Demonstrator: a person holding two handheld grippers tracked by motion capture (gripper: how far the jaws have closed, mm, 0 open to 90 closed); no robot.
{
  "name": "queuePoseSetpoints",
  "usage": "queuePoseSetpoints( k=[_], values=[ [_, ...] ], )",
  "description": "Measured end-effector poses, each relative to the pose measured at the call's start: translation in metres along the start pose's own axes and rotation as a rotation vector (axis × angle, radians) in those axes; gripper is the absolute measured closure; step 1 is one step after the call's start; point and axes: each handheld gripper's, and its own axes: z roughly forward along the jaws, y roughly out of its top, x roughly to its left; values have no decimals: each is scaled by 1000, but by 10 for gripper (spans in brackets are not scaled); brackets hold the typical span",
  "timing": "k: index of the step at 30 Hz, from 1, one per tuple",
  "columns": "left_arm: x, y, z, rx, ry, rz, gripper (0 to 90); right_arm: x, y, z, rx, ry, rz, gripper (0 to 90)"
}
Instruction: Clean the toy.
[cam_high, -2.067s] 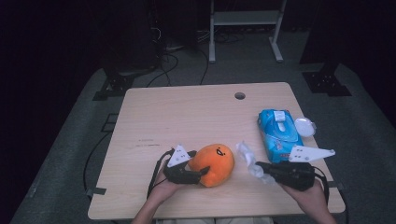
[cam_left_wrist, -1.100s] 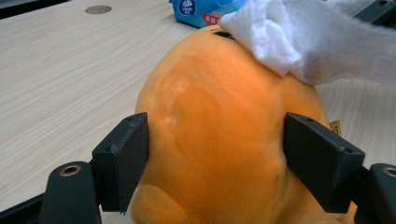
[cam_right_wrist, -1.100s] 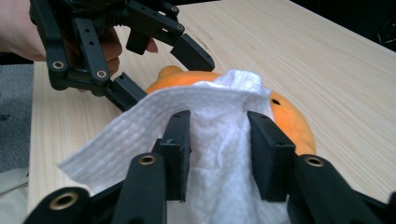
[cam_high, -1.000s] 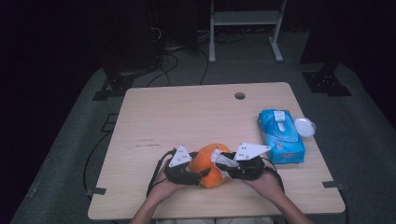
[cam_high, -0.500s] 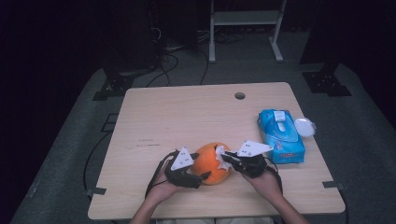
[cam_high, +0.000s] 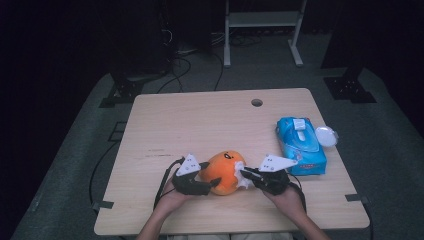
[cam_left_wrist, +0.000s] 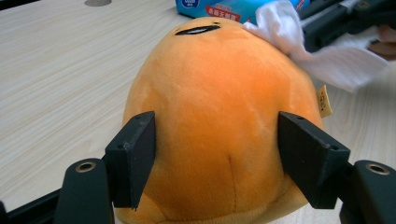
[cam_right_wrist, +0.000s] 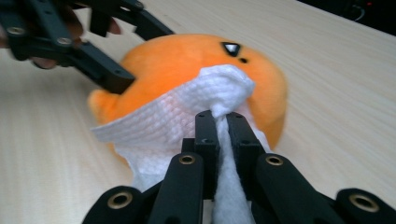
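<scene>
An orange plush toy (cam_high: 222, 172) with a small drawn face lies near the table's front edge. My left gripper (cam_high: 210, 176) takes it from the left. Its jaws have just been closing, and the pads (cam_left_wrist: 135, 158) now press into the sides of the plush (cam_left_wrist: 219, 116). My right gripper (cam_high: 246, 176) is shut on a crumpled white wipe (cam_high: 241, 179) and holds it against the toy's right side. In the right gripper view the wipe (cam_right_wrist: 187, 116) bunches out of the shut gripper (cam_right_wrist: 219, 119) onto the plush (cam_right_wrist: 187, 60) just below its face.
A blue pack of wet wipes (cam_high: 300, 145) lies to the right of the toy, with a white round lid (cam_high: 326, 136) beside it. A cable hole (cam_high: 257, 102) sits near the table's far edge. Bare wood stretches across the far and left parts of the table (cam_high: 190, 125).
My right gripper has come left from beside the blue pack, carrying the wipe to the plush. The left gripper has shifted slightly along the toy's left side.
</scene>
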Motion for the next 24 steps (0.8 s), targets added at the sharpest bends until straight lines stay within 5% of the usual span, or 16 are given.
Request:
queuePoseSetpoints(
  k=[3, 5, 7, 10, 13, 16, 18, 24],
  values=[
    [0, 0, 1, -1, -8, -2, 308, 20, 4, 5, -8, 65, -57, 837],
    [1, 2, -3, -2, -7, -14, 285, 24, 7, 8, 1, 47, -84, 837],
    [2, 5, -9, -29, -13, -43, 263, 15, 6, 9, -10, 51, -26, 838],
    [3, 5, -8, -21, -10, -39, 357, 8, 3, 7, -14, 42, 7, 838],
    [4, 1, -5, -25, -4, -45, 484, 25, 5, 8, -18, 73, -49, 838],
    [6, 1, -3, -31, -9, -60, 483, 45, 7, 19, 11, 135, -116, 837],
    [7, 1, -4, -21, 4, -51, 482, 53, 8, 25, 26, 111, -166, 838],
    [8, -2, -3, -28, -12, -61, 474, 19, 12, 8, -33, -8, -72, 838]
  ],
)
